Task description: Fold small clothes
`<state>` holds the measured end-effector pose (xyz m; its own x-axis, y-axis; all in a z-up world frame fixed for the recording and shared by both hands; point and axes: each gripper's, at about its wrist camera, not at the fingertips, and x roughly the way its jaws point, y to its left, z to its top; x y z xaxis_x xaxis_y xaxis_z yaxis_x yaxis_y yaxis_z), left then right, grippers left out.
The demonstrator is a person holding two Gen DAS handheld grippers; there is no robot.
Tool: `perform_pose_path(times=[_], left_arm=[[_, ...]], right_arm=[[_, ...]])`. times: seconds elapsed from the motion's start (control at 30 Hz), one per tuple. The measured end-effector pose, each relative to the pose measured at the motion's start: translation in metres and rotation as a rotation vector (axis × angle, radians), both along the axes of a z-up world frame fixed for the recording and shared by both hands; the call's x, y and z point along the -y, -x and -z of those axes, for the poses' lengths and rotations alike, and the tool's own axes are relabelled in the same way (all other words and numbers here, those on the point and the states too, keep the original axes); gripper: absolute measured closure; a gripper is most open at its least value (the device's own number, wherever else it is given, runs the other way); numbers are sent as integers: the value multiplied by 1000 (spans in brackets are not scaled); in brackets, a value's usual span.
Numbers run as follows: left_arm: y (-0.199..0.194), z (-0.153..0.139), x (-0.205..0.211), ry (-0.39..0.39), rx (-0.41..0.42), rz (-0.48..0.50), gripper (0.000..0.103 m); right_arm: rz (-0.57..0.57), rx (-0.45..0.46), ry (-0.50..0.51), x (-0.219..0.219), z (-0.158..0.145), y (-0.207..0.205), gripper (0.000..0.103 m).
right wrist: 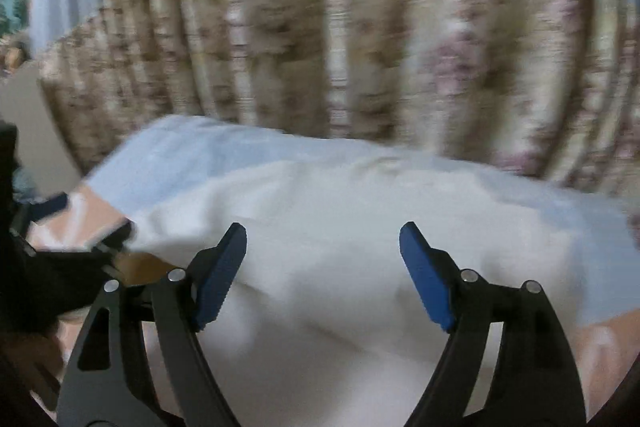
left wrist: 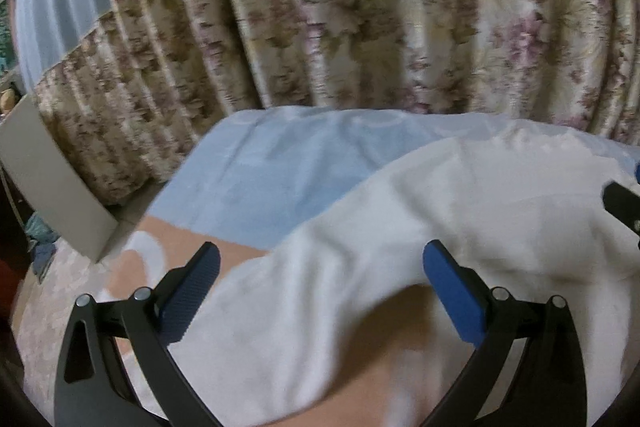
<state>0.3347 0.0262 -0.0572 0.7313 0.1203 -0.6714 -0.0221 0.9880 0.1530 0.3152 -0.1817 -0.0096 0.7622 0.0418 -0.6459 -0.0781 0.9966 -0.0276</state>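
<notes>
Left-wrist view. At nine o'clock a grey board (left wrist: 48,179) leans beside the floral curtain (left wrist: 360,27), which fills the upper half from ten to two o'clock. Below it lies a bed sheet (left wrist: 256,167), pale blue at its far part and peach nearer the camera. The left gripper (left wrist: 320,267) points forward and downward over the bed; its jaws stand wide apart, with blue pads (left wrist: 456,299) at seven and five o'clock. The white garment (left wrist: 440,207) spreads across the sheet from the centre to three o'clock, and its near edge runs between the parted jaws without either pad pressing on it. At three o'clock a dark tip of the right gripper (left wrist: 624,207) enters at the frame's edge, over the garment.

Right-wrist view (motion-blurred). At nine o'clock the left gripper (right wrist: 60,227) shows as a dark shape by the garment's left edge. The right gripper (right wrist: 322,247) likewise tilts forward and downward, jaws spread, nothing clamped; the white garment (right wrist: 340,207) lies on the sheet (right wrist: 180,143) beneath and beyond its fingertips (right wrist: 424,275). The curtain (right wrist: 320,27) closes the background from ten to three o'clock.
</notes>
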Motion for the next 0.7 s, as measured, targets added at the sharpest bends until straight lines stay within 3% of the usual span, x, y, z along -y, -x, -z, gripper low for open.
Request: perform_pose_path(times=[0.1,0.23,0.3,0.43,0.5,0.53,0.6,0.7], left_arm=[[-6,-1,36,31,0,73,2],[-23,6,81,9,-10,146,2],[-37,17,99,-41,-35,143,2],[-56,39,110,-62,-85,110,2],[-63,51,111,-6,-139,127,21],[-67,59,115,8,-179,135,42],[-63,62,117,5,-158,133,46],[-58,58,123,-11,-121,168,68]], right_arm=[[76,-40,33,49,12,7,23],[192,-58,19,116,22,20,23],[249,-65,-2,146,27,23,23],[347,-112,-59,197,42,25,23],[365,-121,-95,213,48,28,23],[365,-124,-101,216,50,31,22],[365,-132,-109,219,56,33,21],[347,-135,-107,215,60,33,21]])
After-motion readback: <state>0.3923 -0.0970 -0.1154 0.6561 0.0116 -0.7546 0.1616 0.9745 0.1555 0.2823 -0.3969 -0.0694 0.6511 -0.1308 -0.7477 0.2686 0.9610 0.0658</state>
